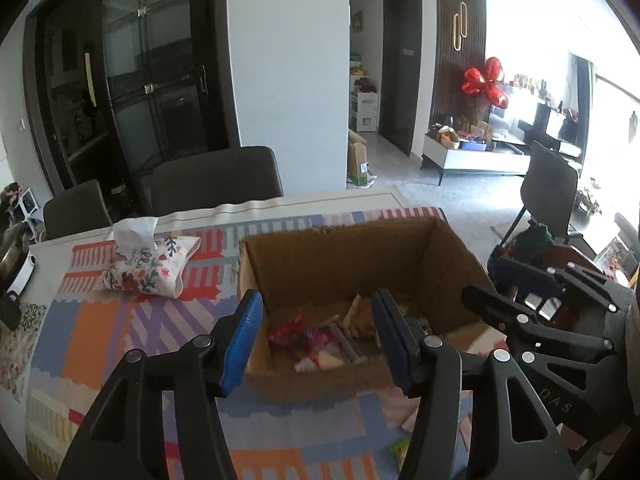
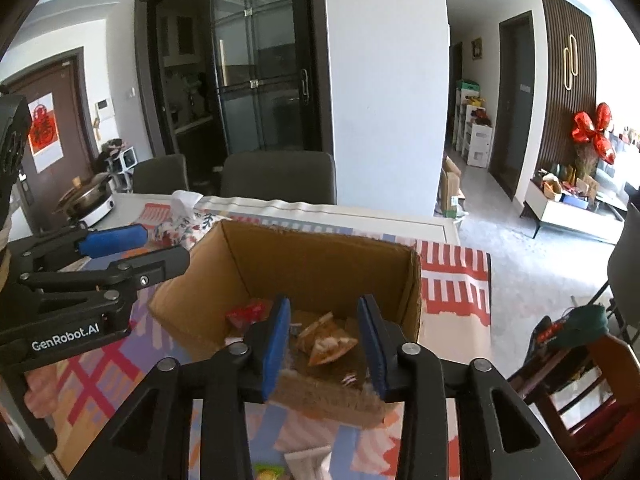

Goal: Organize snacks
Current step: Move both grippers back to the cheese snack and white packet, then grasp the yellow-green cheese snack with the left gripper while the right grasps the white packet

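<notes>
Both of my tools hang empty over the cardboard box (image 2: 320, 264): left hand-held gripper (image 1: 316, 340) with ribbed blue pads spread wide, right hand-held gripper (image 2: 325, 344) likewise parted. Crinkly snack packets (image 2: 326, 340) lie inside the box, on the patchwork-clothed table (image 1: 100, 340), near a floral tissue pouch (image 1: 152, 266).

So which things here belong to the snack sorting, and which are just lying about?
Job:
- open brown cardboard box
- red snack packet in the box
- orange snack packet in the box
- yellow-green packet on the mat

Lying about:
- floral fabric tissue pouch
- white electric pot
- red foil balloons
</notes>
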